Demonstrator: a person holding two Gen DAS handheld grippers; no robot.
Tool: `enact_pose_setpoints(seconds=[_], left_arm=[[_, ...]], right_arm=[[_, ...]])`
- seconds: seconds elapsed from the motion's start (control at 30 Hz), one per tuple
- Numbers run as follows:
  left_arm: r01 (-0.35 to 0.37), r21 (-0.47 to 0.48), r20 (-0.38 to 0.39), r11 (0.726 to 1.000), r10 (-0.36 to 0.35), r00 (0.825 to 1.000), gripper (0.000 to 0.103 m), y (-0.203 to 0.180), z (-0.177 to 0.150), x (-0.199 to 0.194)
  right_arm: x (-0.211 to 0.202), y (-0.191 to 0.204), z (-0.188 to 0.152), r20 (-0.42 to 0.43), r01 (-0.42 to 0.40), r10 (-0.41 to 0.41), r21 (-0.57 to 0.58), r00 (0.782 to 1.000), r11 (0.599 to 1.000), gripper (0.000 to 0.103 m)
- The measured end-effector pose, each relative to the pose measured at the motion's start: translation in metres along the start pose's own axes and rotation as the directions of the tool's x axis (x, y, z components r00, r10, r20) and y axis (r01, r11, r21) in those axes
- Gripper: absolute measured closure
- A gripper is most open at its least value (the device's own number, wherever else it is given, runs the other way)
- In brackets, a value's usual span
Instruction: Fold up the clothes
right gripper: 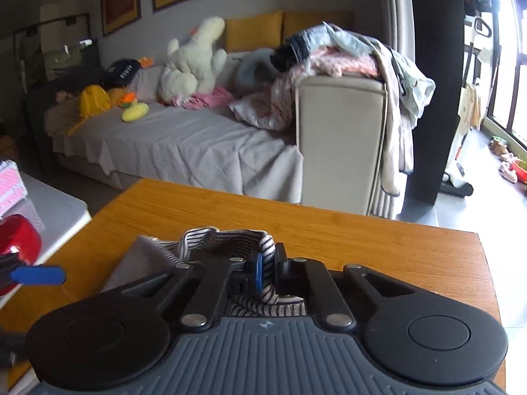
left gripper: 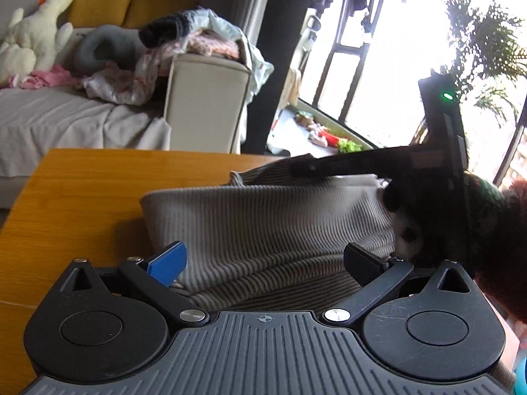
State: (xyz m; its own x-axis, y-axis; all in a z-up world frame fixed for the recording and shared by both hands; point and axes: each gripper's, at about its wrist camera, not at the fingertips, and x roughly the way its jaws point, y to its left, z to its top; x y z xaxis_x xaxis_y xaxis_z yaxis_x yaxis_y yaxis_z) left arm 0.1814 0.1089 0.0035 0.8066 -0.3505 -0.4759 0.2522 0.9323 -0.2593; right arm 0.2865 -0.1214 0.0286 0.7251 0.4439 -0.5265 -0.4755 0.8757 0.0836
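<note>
— What's beneath you?

— A broad honey-coloured wooden table [right gripper: 362, 240], and on it the task's garment: a beige knit piece with fine dark stripes [left gripper: 263, 223]. It lies heaped straight ahead of my left gripper [left gripper: 263, 263], its long fold running side to side across my view, with the near edge spilling under me.

— And your jaws?

— The left ones stand wide apart, cloth between them but not pinched. My right gripper [right gripper: 268, 271] is clamped on a bunched striped edge of the same garment, which loops up over the blue pad.

— Which side should lead?

— The right, I'd judge; it already has the cloth. The left is nearest the free bulk and would need to close on it before any fold. The right gripper's body crosses above the heap in my left view.
</note>
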Motion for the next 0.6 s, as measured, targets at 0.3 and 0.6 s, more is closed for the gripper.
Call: enact_pose_setpoints(seconds=[0.3, 0.6], left_arm=[[-0.085, -0.089, 0.083, 0.992, 0.092, 0.992, 0.0, 0.002, 0.034, -0.061], [-0.079, 0.059, -0.01, 0.995, 0.08, 0.997, 0.005, -0.032, 0.023, -0.054]], right_arm=[[-0.102, 0.056, -0.097, -0.117, -0.172, 0.162, -0.081, 0.98, 0.982, 0.097], [-0.173, 0.032, -0.099, 0.055, -0.074, 0.077, -0.056, 0.995, 0.996, 0.081]])
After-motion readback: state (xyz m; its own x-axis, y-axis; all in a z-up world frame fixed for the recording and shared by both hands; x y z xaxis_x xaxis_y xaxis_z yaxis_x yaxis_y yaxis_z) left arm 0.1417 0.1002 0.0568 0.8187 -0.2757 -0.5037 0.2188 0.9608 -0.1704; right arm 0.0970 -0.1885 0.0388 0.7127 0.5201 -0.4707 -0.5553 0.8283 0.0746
